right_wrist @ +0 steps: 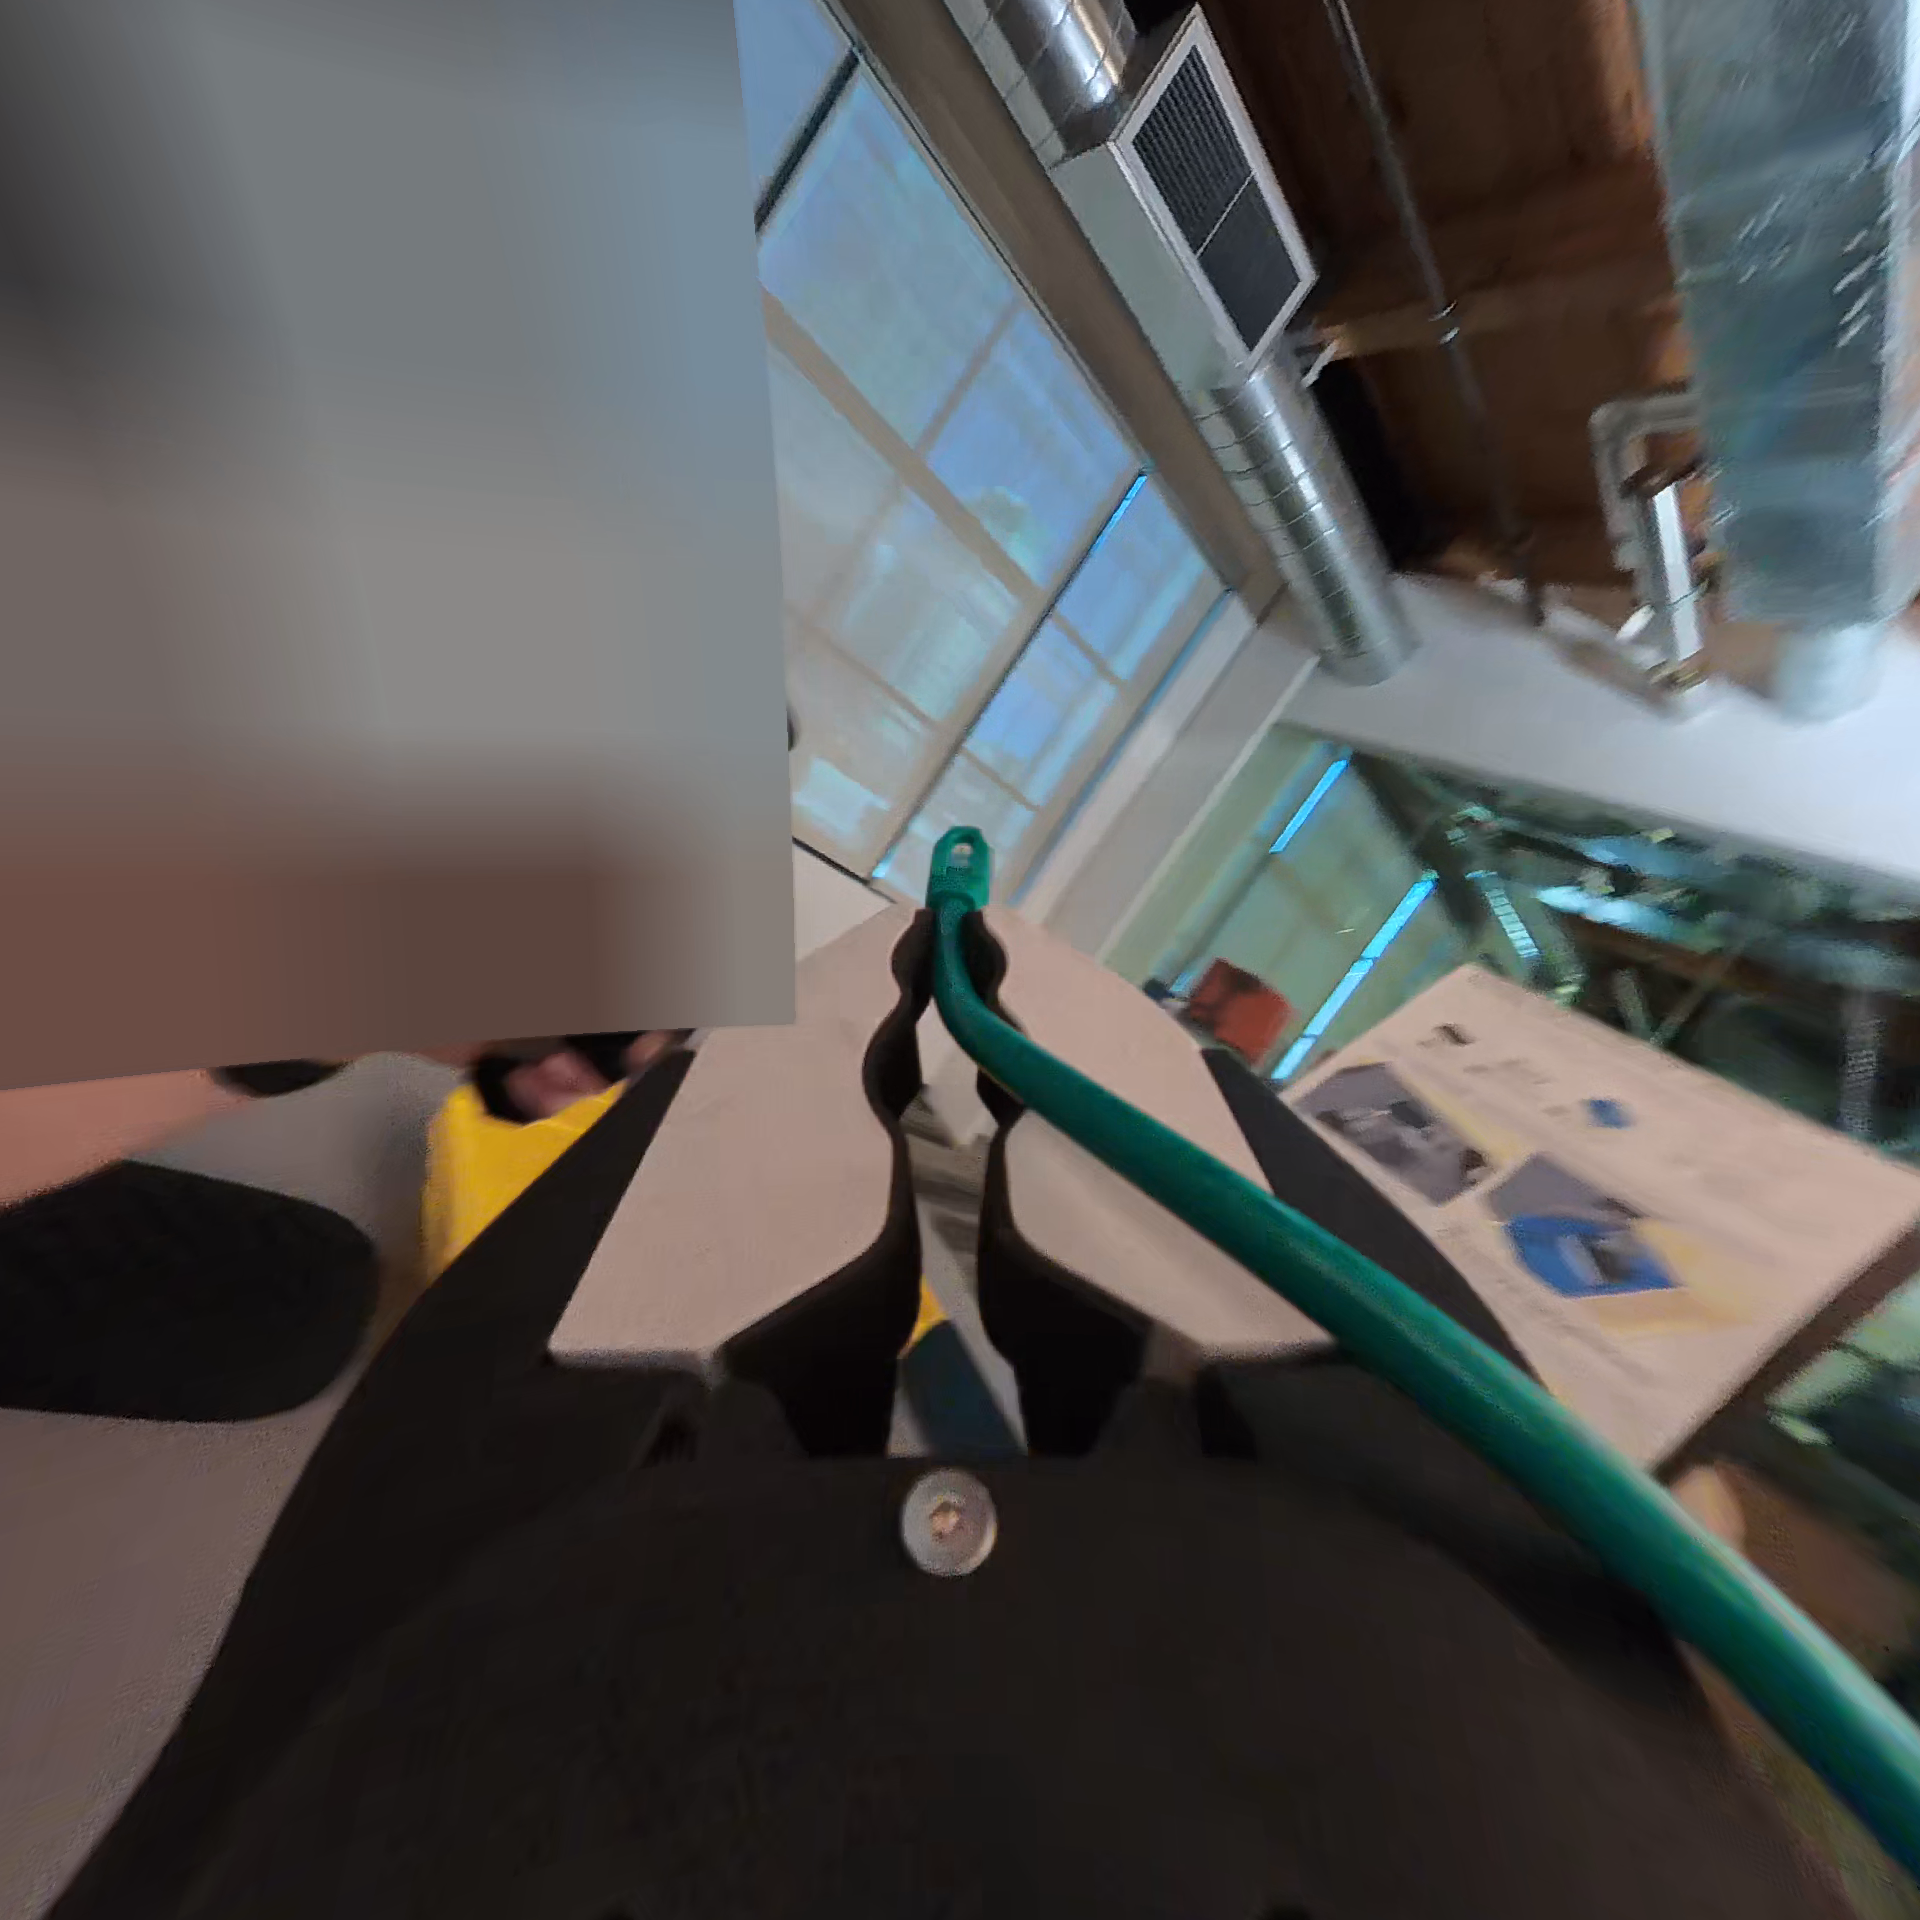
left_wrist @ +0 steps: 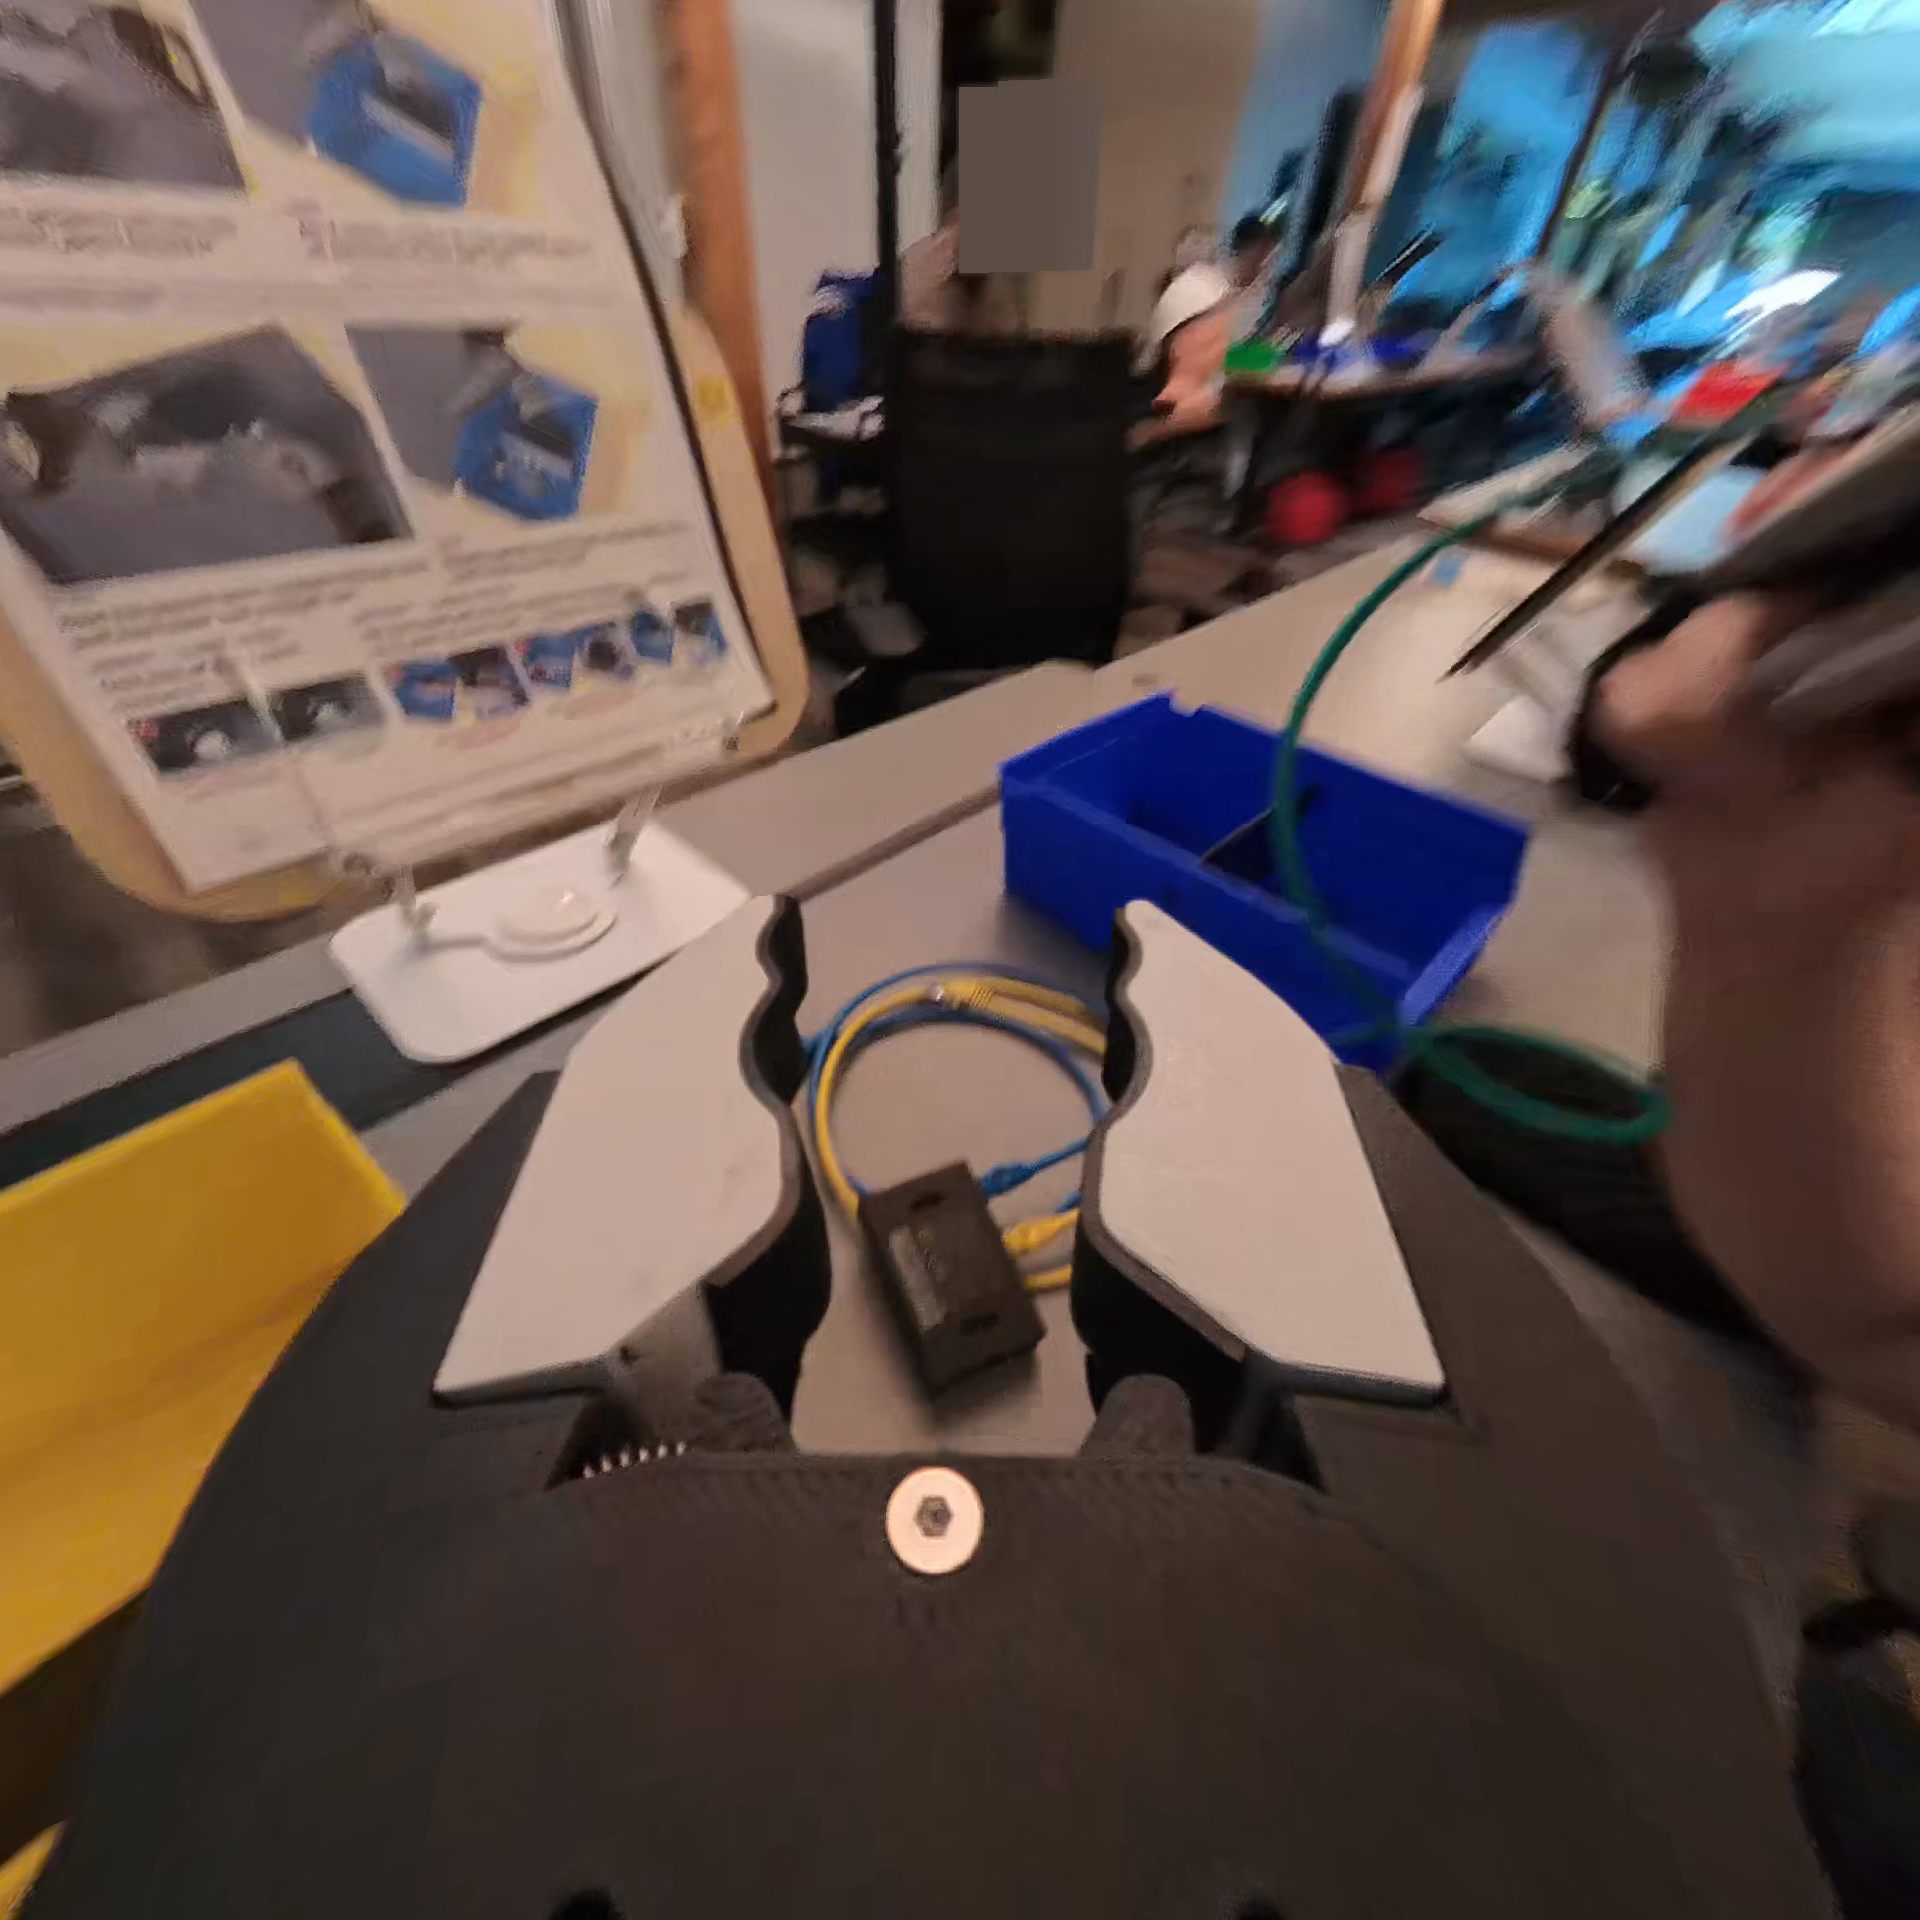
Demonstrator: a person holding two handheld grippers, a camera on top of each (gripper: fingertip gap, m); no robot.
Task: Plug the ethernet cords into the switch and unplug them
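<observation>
A small black switch (left_wrist: 951,1276) lies on the grey table between the fingers of my left gripper (left_wrist: 956,966), which is open and empty above it. A blue cord (left_wrist: 1023,1176) and a yellow cord (left_wrist: 1039,1236) are plugged into its right side and loop behind it. My right gripper (right_wrist: 948,935) is shut on a green ethernet cord (right_wrist: 1299,1262) just behind its plug (right_wrist: 956,862), raised high and tilted up toward the ceiling. In the left wrist view the green cord (left_wrist: 1299,769) rises from a coil at the right toward the hand holding the right gripper.
A blue bin (left_wrist: 1143,842) stands behind the switch. A white stand (left_wrist: 530,961) holds a poster board (left_wrist: 343,468) at the back left. A yellow sheet (left_wrist: 135,1309) lies at the left. A hand (left_wrist: 1766,935) fills the right side.
</observation>
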